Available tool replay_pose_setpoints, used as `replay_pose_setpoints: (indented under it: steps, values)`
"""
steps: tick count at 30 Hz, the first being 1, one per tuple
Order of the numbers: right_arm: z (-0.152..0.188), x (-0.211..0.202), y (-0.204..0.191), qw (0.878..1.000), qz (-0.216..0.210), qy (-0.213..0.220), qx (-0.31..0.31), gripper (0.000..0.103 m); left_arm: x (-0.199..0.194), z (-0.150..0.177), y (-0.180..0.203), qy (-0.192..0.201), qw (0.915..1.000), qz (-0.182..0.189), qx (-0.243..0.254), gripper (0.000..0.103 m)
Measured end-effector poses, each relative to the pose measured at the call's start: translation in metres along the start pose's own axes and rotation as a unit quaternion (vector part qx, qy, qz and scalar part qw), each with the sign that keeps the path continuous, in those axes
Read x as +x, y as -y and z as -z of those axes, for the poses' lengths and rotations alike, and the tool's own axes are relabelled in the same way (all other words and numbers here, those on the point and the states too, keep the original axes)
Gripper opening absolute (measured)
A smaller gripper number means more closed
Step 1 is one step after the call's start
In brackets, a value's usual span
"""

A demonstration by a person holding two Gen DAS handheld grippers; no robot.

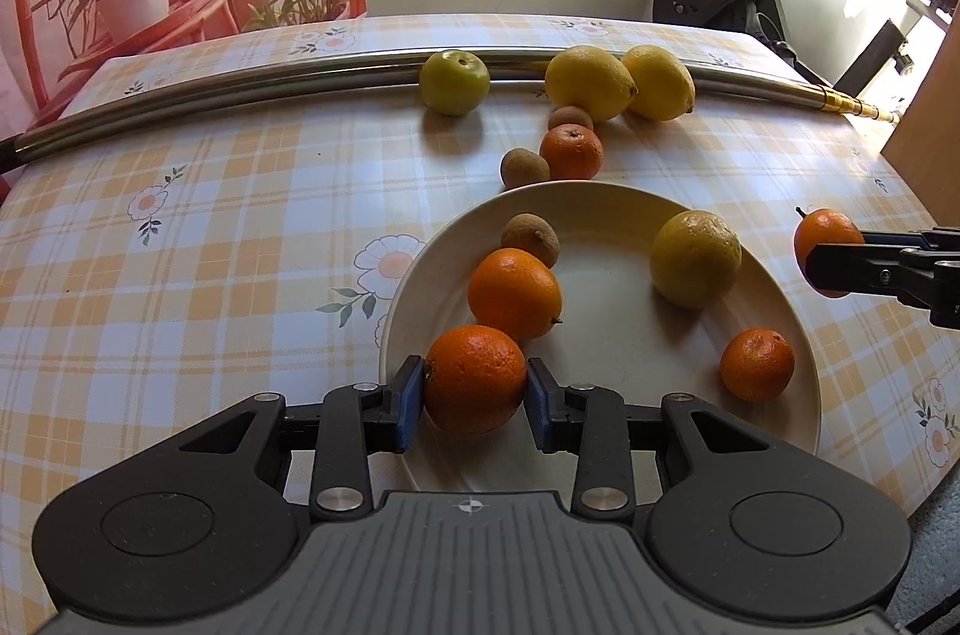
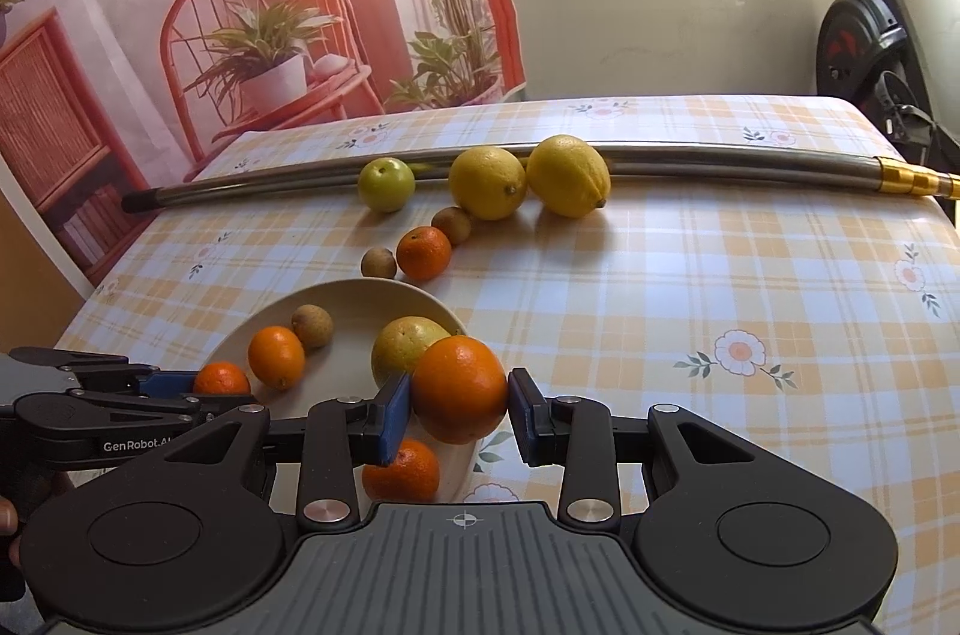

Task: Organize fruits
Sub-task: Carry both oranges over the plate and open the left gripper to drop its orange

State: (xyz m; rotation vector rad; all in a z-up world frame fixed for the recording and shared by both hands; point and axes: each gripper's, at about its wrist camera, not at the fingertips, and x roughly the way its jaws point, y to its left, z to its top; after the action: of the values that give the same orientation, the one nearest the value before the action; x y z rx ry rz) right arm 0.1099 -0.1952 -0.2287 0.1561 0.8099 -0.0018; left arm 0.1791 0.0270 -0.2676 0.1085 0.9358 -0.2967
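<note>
Two views are given. Left wrist: an orange is clamped by the left gripper above the plate; a careless release could scatter plated fruit. Right wrist: a second orange, pinched in the right gripper at the plate rim, could roll onto the counter.

— How is the left gripper built?
— A ribbed grey housing is seen, marked with a small crosshair, flanked by two black round-capped lobes. Black linkage bars are fastened with silver round screws, and blue pads are fitted to the fingers.
— And the right gripper?
— The same scheme is repeated: grey ribbed body, black arms, silver screws, blue pads. From the right wrist view, white lettering "GenRobot.AI" is read on the left unit's black side, and a little skin is glimpsed at the frame's left edge.
</note>
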Motion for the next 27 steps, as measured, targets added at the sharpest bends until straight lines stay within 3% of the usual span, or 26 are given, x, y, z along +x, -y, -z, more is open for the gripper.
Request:
replay_pose_setpoints:
  steps: [27]
  values:
    - [0.0, 0.0, 0.002, 1.0, 0.005, -0.003, -0.001, 0.032, 0.023, -0.02, 0.01, 0.022, 0.9996, 0.0, 0.017, 0.037]
